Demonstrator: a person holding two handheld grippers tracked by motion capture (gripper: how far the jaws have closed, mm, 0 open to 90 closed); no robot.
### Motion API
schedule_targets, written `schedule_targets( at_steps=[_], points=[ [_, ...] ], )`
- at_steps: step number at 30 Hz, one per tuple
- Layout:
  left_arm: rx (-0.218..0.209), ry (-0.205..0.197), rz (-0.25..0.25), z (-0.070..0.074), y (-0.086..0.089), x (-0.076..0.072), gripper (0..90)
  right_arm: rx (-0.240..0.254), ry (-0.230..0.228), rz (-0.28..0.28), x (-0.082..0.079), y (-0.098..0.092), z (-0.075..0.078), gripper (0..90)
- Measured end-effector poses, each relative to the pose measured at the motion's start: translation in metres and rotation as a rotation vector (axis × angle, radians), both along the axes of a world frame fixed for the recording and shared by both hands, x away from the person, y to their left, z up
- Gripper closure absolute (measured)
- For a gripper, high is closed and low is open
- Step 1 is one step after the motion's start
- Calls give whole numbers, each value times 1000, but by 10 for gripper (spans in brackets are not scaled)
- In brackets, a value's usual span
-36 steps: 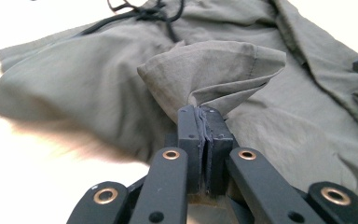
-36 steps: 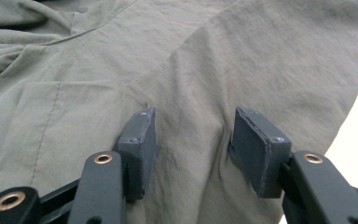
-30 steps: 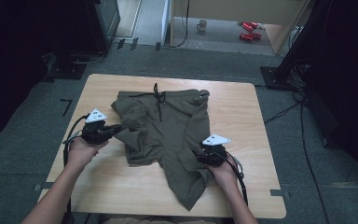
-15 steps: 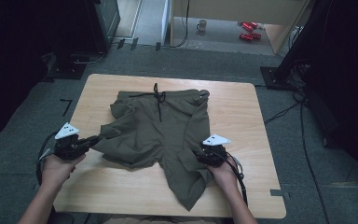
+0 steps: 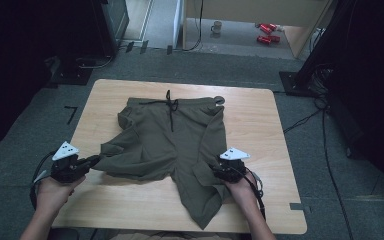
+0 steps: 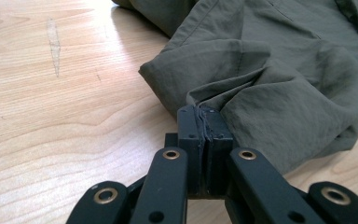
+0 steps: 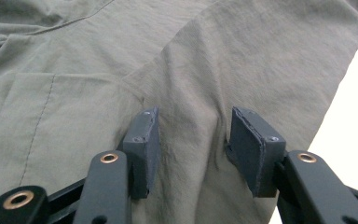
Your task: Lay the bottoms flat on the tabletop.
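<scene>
Olive green shorts (image 5: pixel 170 135) lie on the wooden table (image 5: pixel 260 115), waistband and black drawstring (image 5: pixel 170 105) at the far side. My left gripper (image 5: pixel 96 160) is near the table's left edge, shut on the hem of the left leg, which is drawn out sideways. In the left gripper view the gripper (image 6: pixel 204 114) pinches a bunched edge of the shorts (image 6: pixel 284 84). My right gripper (image 5: pixel 219 172) rests on the right leg. In the right gripper view its jaws (image 7: pixel 193 126) stand apart over the shorts (image 7: pixel 98 56), which lie between the pads with a slight ridge.
Bare wood lies left of the shorts and along the near edge. On the floor behind the table are red cans (image 5: pixel 267 39) and a cup (image 5: pixel 216 27). Cables (image 5: pixel 320 120) run along the floor on the right, beside dark stands.
My left gripper has moved left toward the table's edge, pulling the left leg of the shorts out flat. The right gripper has stayed in place.
</scene>
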State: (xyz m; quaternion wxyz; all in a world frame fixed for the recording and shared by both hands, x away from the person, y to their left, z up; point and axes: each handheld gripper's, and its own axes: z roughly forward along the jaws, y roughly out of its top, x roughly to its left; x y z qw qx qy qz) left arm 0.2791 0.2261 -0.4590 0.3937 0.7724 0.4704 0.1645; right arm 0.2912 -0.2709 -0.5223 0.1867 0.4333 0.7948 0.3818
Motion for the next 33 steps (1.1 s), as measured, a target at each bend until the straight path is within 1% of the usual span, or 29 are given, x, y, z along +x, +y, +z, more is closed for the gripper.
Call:
schedule_targets(
  at_steps=[2,4,7,8,11,13,14,15,16,20,21,26,27,29,31,33],
  points=[
    [-11,-15,-11,3,0,-5,887,0,1,1,-1,-1,0,530],
    [-13,-18,-15,4,0,-8,886,0,1,1,-1,-1,0,530],
    [-18,-23,-28,9,-1,-17,886,-2,-1,0,-1,-1,0,530],
    [-13,-34,-37,13,-3,-23,886,-2,-1,0,-1,-1,0,530],
    [-3,-62,-57,18,-6,-35,886,-3,-3,0,-1,-1,0,530],
    [-10,-66,-62,21,-6,-41,886,-3,-3,0,-1,-1,0,530],
    [-10,-66,-62,21,-6,-41,886,-3,-3,0,-1,-1,0,530],
    [-22,-66,-66,22,-4,-46,886,-3,-2,0,-1,-1,0,530],
    [-21,-68,-66,22,-4,-48,885,-3,-3,0,-1,-1,0,530],
    [-7,-59,-62,19,-3,-49,869,-3,-2,-1,-1,-1,0,530],
    [-9,-46,-57,16,-1,-47,864,-3,-2,-1,-1,-1,0,530],
    [-5,-42,-51,12,-1,-42,829,-3,-2,-1,-1,-1,0,530],
    [-1,-47,-45,11,-2,-40,807,-3,-2,-1,-1,-1,0,530],
    [-18,-56,-44,13,-2,-40,785,-3,-2,-1,-1,-1,0,530],
    [-33,-75,-45,15,-1,-42,738,-3,-2,-1,-1,-1,0,530],
    [-45,-89,-43,19,0,-43,717,-3,-2,0,-1,-1,0,530]
  ],
)
